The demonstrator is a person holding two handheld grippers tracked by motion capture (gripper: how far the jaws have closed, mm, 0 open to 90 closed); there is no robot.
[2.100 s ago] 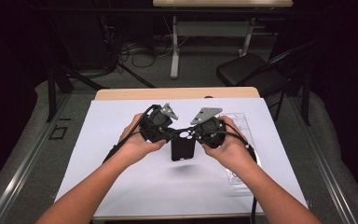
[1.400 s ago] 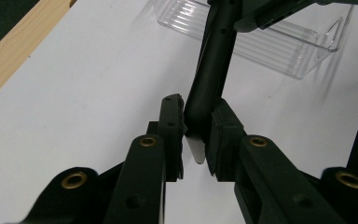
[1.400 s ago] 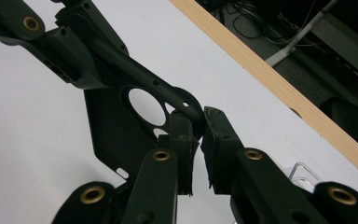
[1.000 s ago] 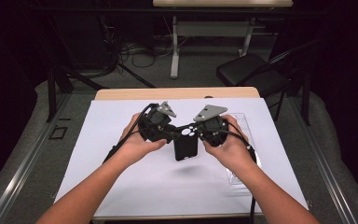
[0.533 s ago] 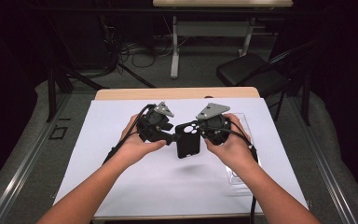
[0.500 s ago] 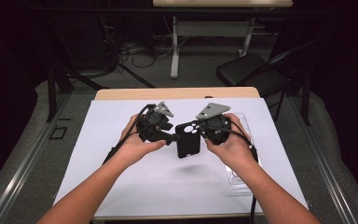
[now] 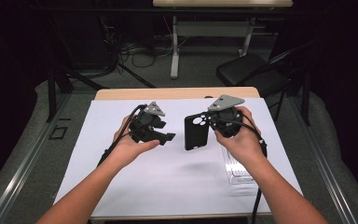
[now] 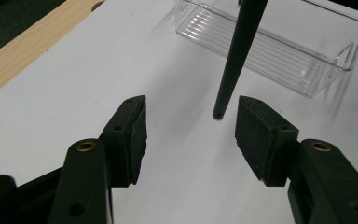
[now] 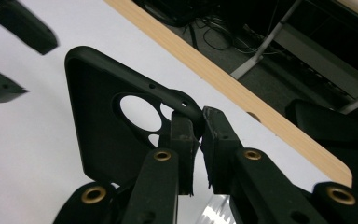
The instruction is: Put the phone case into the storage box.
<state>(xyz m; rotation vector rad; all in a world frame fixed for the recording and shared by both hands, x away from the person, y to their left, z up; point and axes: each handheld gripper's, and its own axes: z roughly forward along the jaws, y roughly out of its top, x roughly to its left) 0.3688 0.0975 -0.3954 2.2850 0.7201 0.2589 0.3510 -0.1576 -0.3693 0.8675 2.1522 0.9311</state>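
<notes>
Pinching the phone case rim, right tongs; left tongs just opening, empty.

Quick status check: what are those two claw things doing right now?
Right gripper pinching black phone case edge. Left gripper fingers just opened, empty. Clear tray beyond.

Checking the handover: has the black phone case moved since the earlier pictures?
Yes. The phone case, pinched in the right gripper, has shifted right toward the clear tray; the left gripper has just opened off it.
</notes>
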